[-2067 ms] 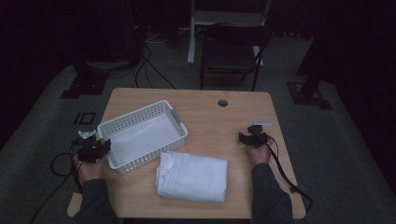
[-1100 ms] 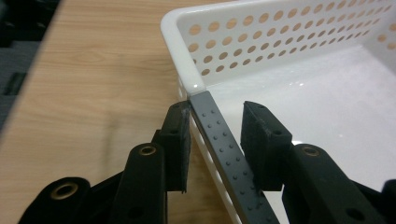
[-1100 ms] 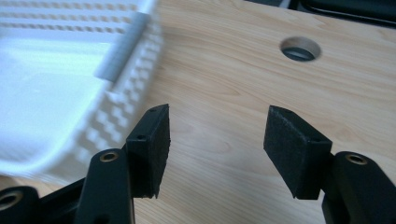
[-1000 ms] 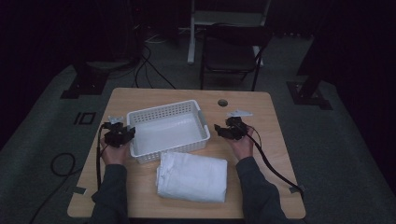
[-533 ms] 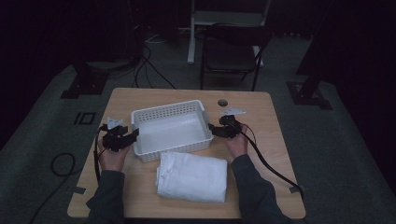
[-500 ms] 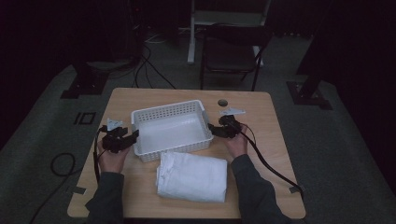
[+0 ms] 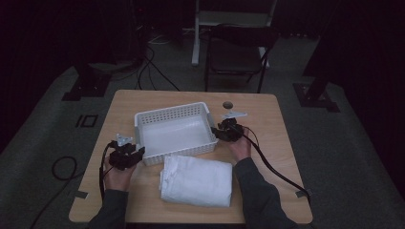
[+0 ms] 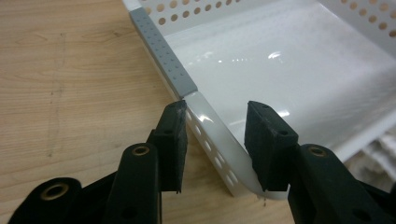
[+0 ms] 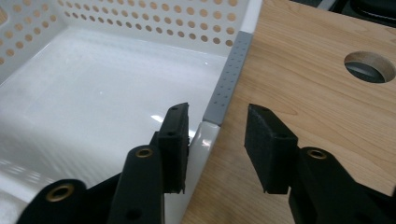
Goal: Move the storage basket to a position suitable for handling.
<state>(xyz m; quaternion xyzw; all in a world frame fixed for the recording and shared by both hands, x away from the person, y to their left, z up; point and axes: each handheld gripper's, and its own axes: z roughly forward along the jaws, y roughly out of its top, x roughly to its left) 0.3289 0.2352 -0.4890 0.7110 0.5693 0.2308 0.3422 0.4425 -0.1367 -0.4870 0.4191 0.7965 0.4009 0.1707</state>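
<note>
A white basket (image 7: 175, 133) is seen on the wooden bench (image 7: 282, 143), just behind a folded white towel (image 7: 196, 180). The basket's long side is laid across the bench, a little slanted, with its left end nearer the person and its right end farther away. Its open top is turned up.

The left tongs (image 7: 138, 153) are placed at the basket's near left corner. In the left gripper view the corner rim (image 8: 210, 135) is seen between the jaws, with one jaw outside and one inside. The jaws have just been closing, but a gap is left on both sides, so the rim is not yet pinched.

The right tongs (image 7: 216, 133) are placed at the basket's right end. In the right gripper view one jaw is set inside against the white wall (image 9: 203, 140) and the other is held outside over the wood, away from the wall. These jaws have just been closing too, and the wall is not yet squeezed.

A round hole (image 7: 228, 104) is seen in the bench behind the basket's right end.
</note>
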